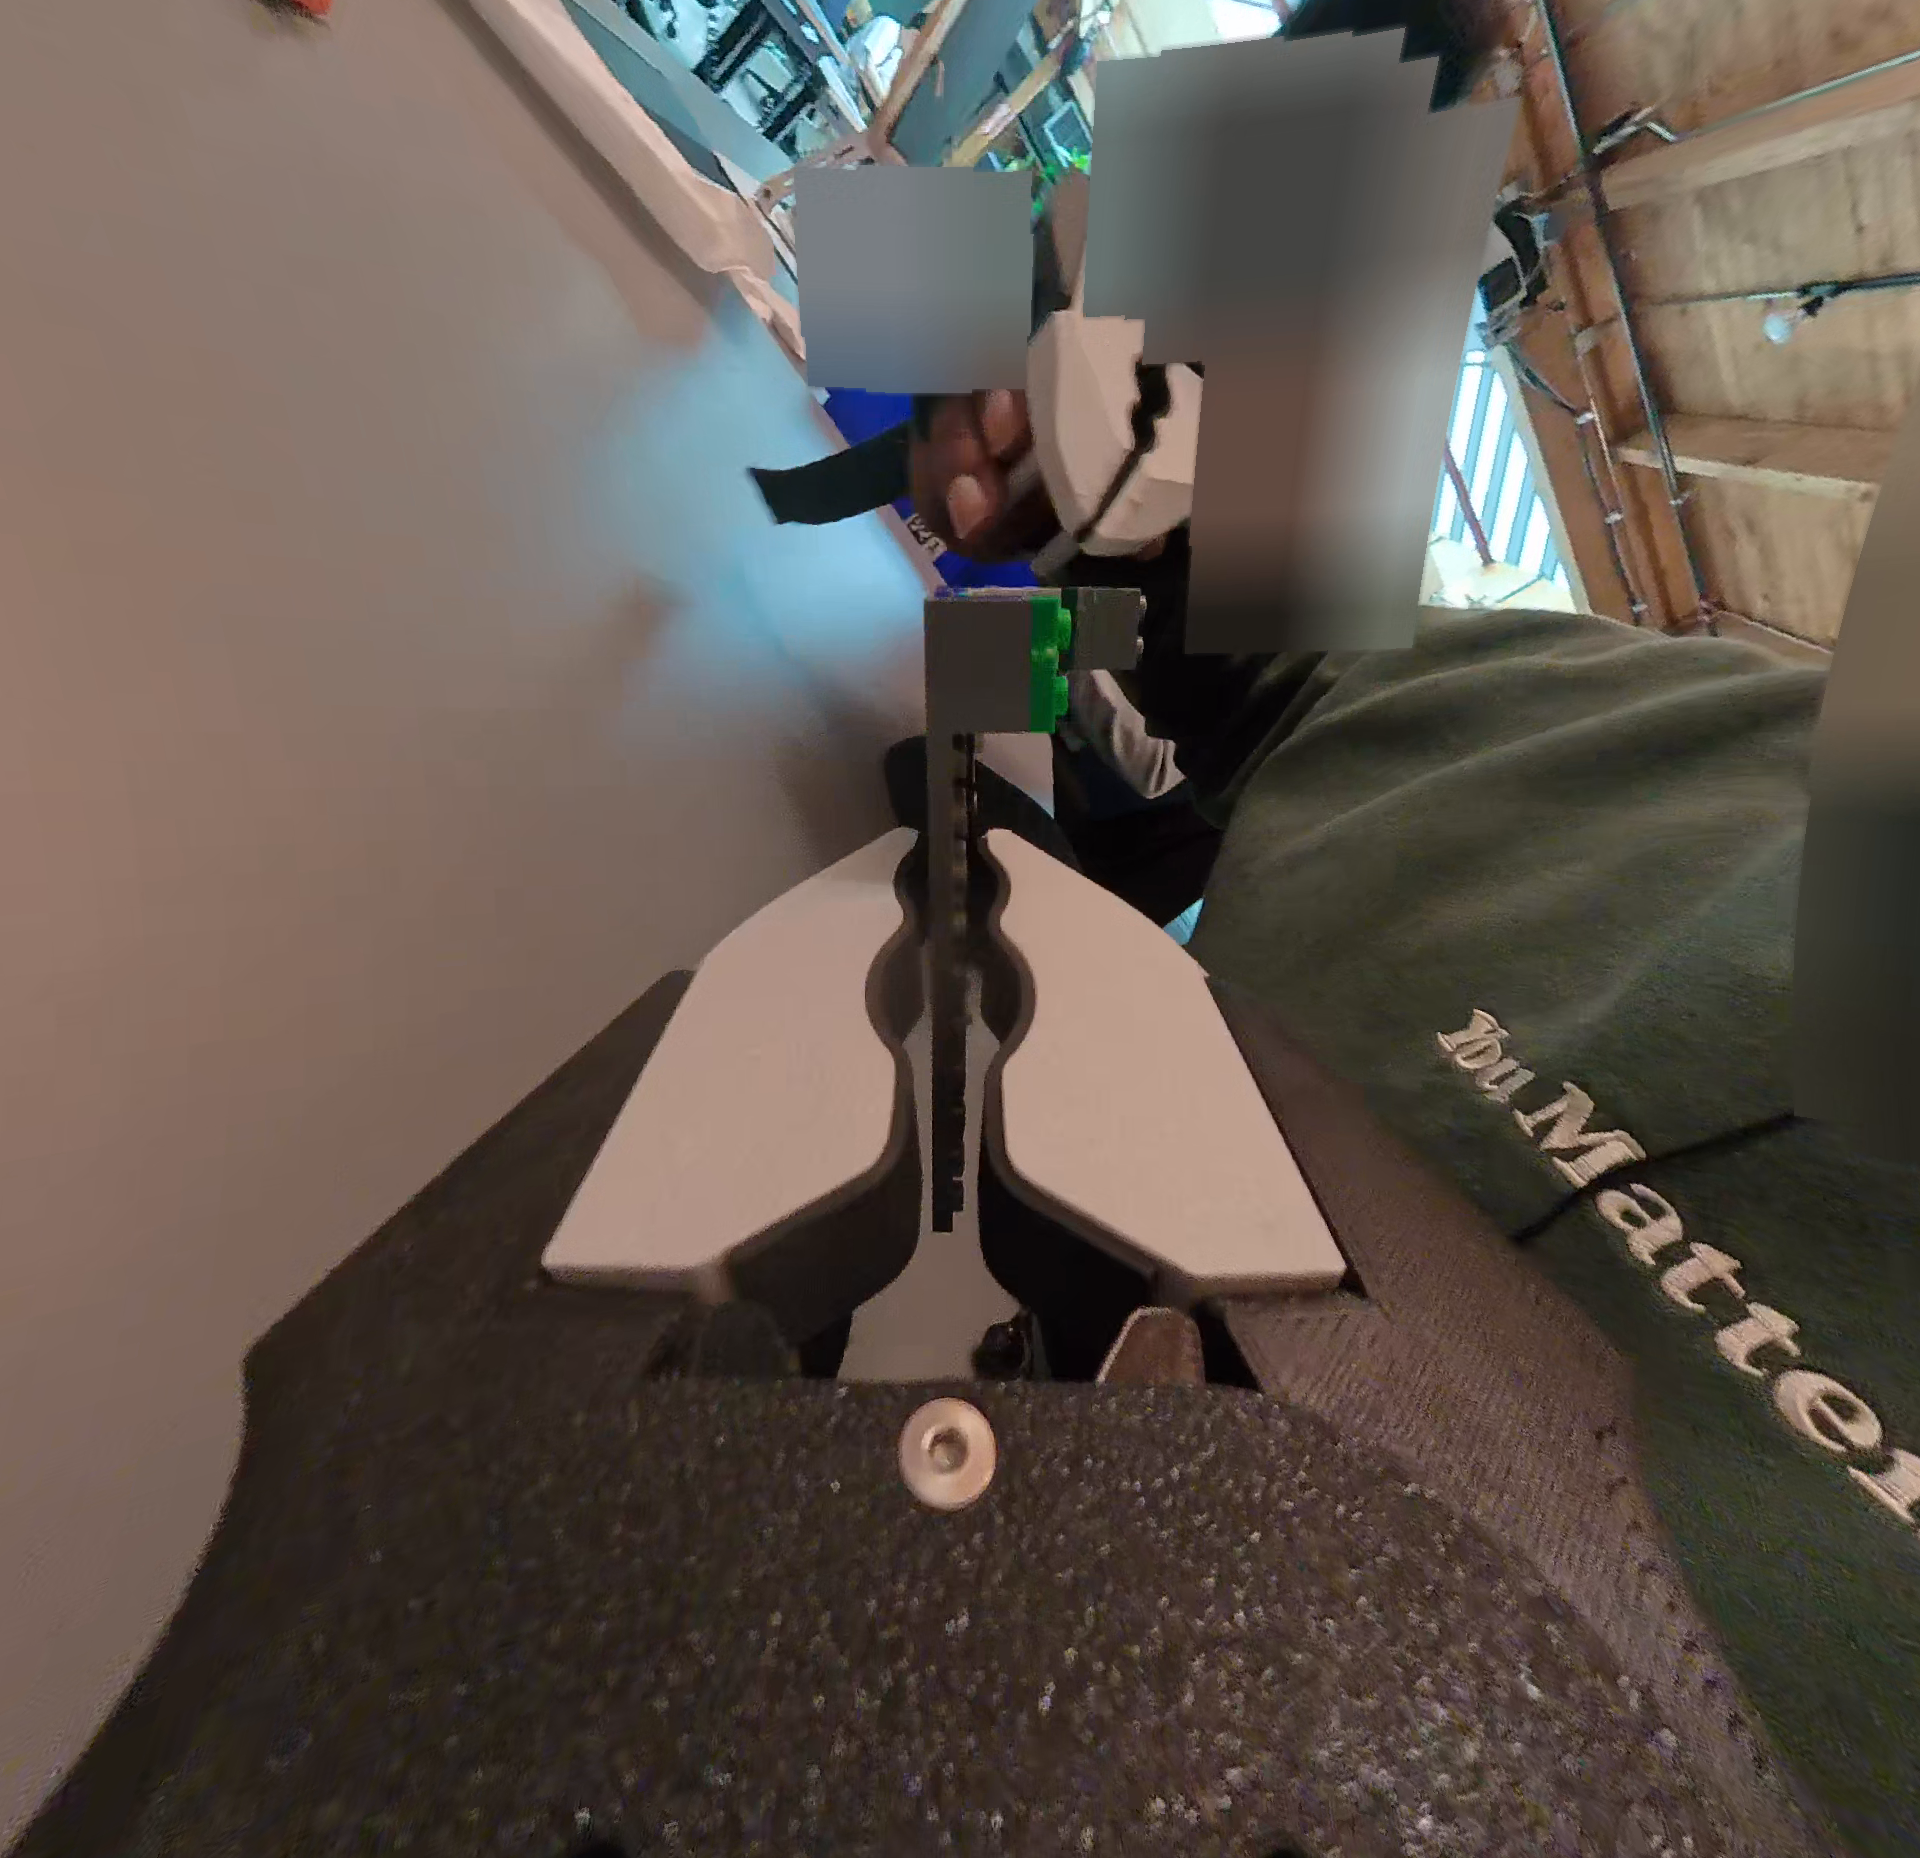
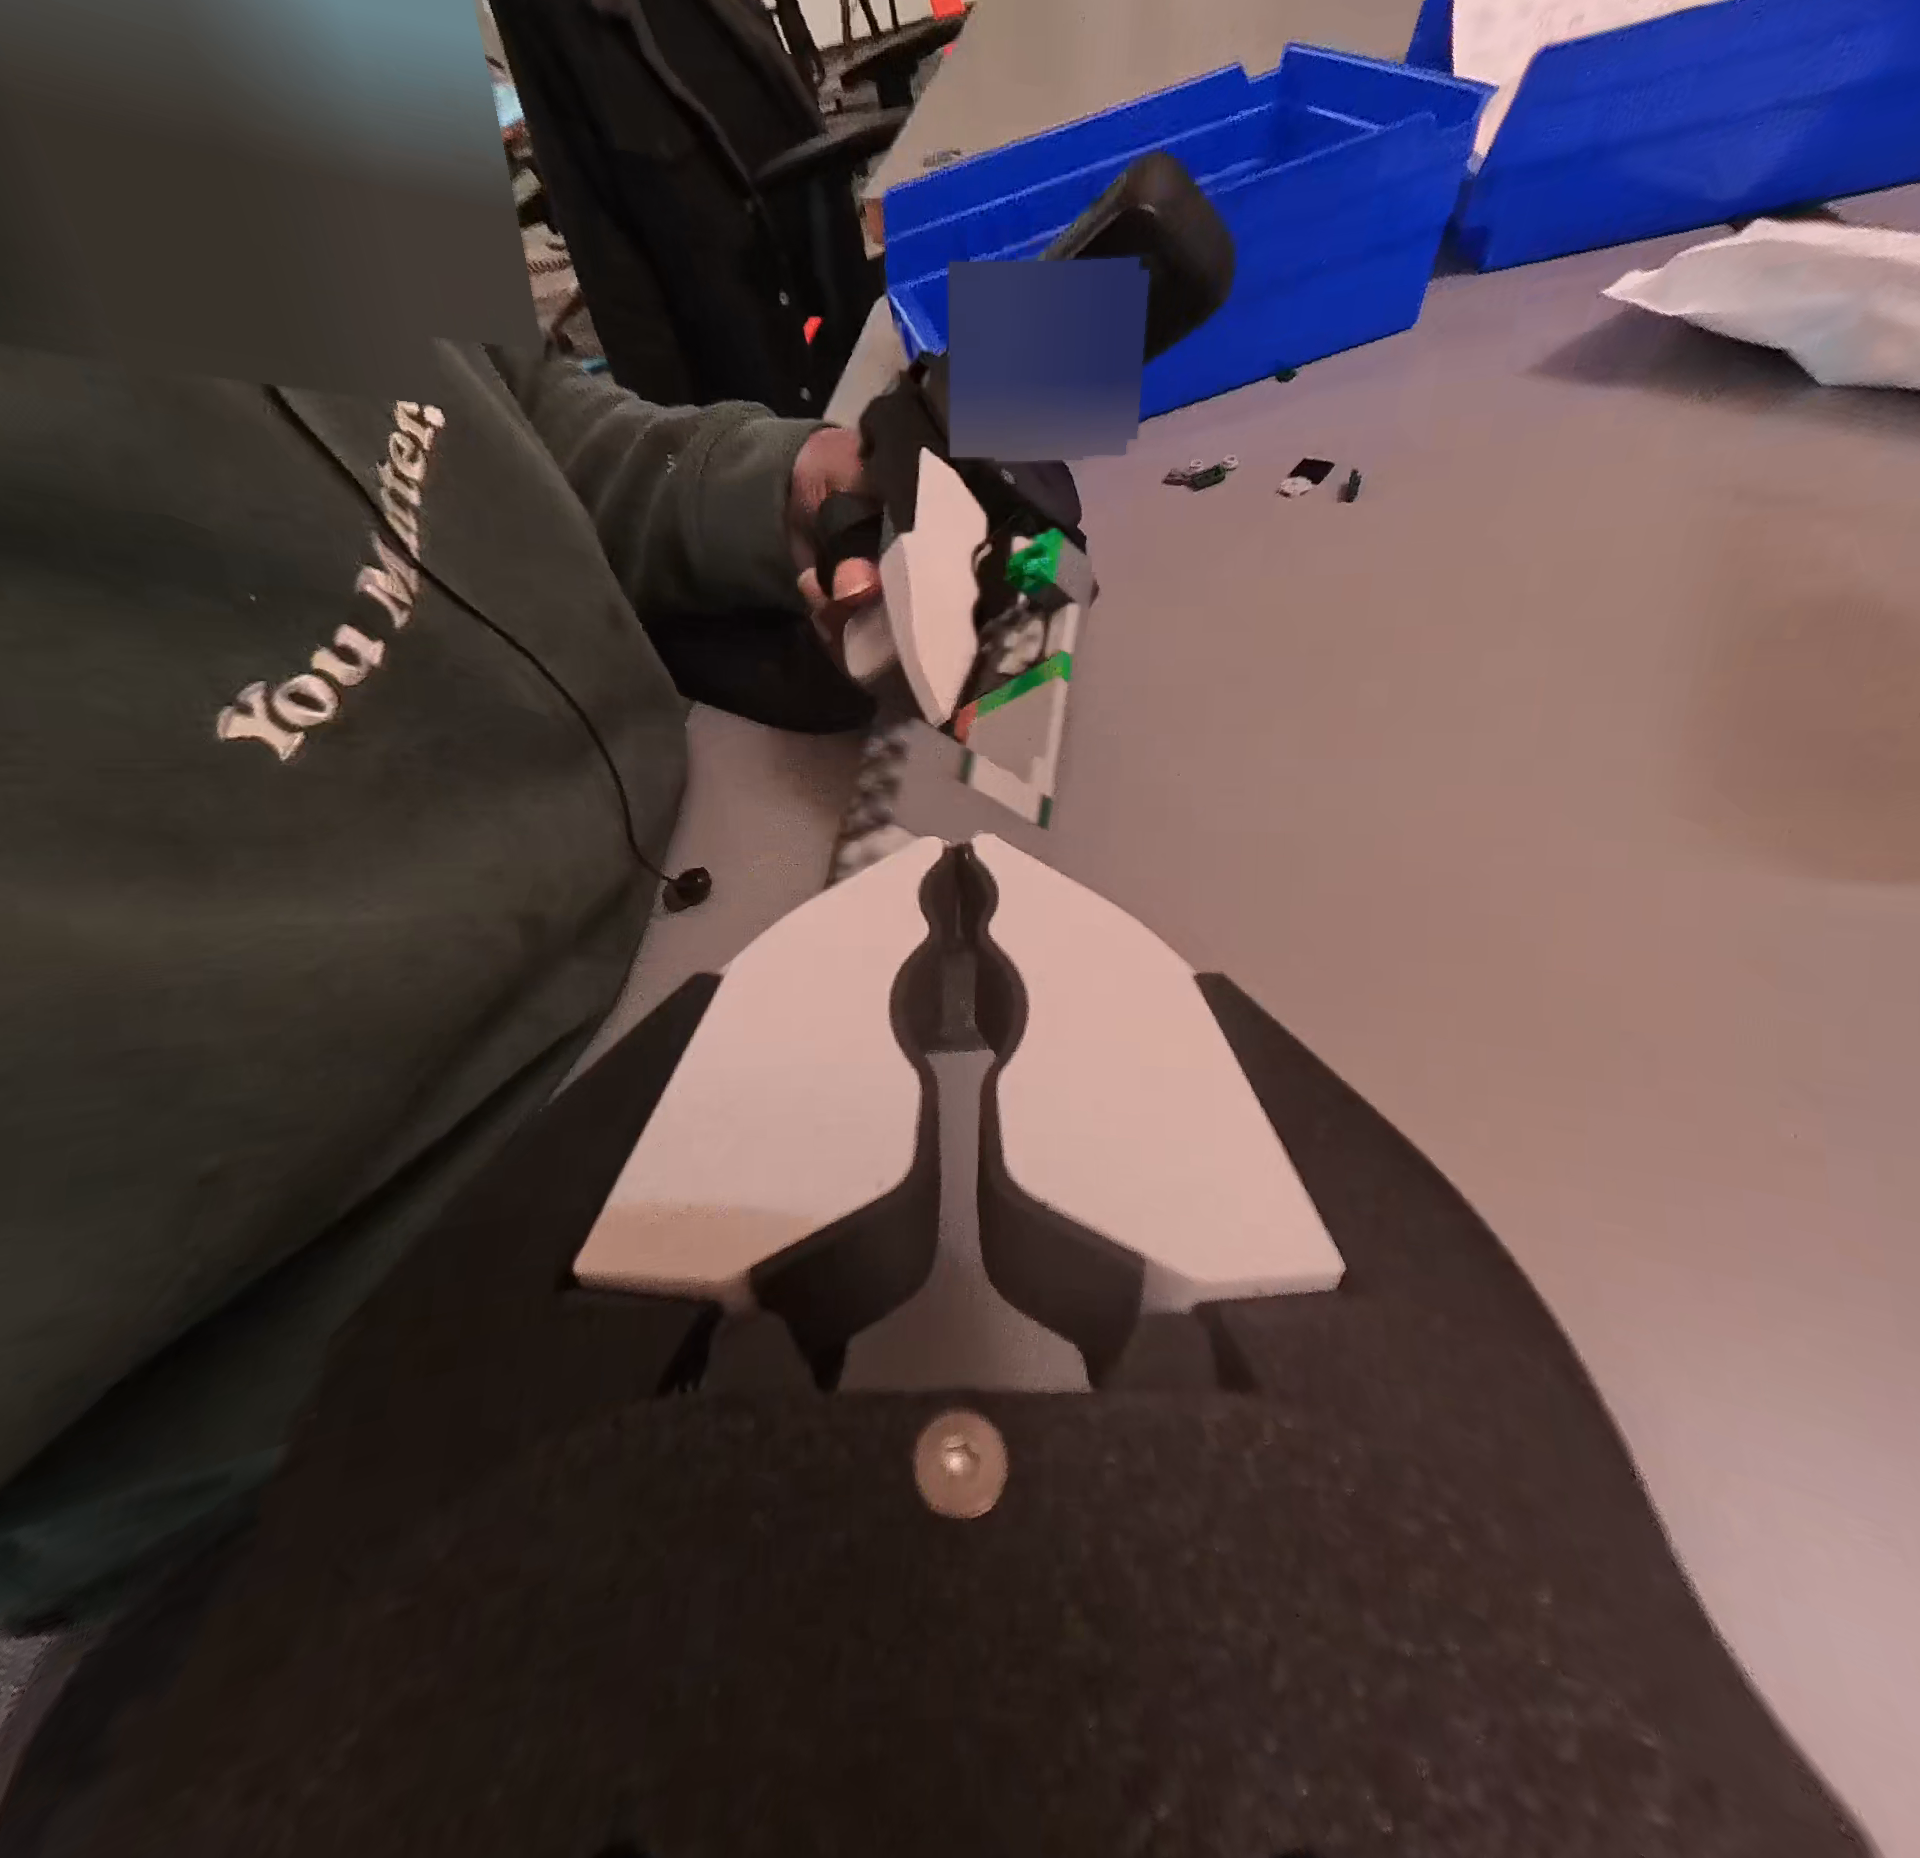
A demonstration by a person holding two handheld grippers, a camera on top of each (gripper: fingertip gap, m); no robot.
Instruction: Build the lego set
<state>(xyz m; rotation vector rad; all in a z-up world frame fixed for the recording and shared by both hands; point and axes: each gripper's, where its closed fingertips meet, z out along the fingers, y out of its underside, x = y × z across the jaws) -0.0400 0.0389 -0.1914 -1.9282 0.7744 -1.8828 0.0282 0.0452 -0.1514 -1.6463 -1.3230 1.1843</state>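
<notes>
Above a plain grey tabletop, you are clamping the left gripper on a long grey-and-green lego assembly that is pointing straight ahead, while the right gripper, pinched nearly shut, is hovering just below its far end.

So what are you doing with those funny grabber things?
A person in a green sweatshirt holds a grabber in each hand to build a lego model. The left gripper is clamped on the lego build, a thin grey strip with grey and green bricks at its far end, held up in the air. The right gripper is pinched shut; whether it holds a tiny piece is unclear. Loose lego pieces wait on the grey table near the blue bins.
</notes>
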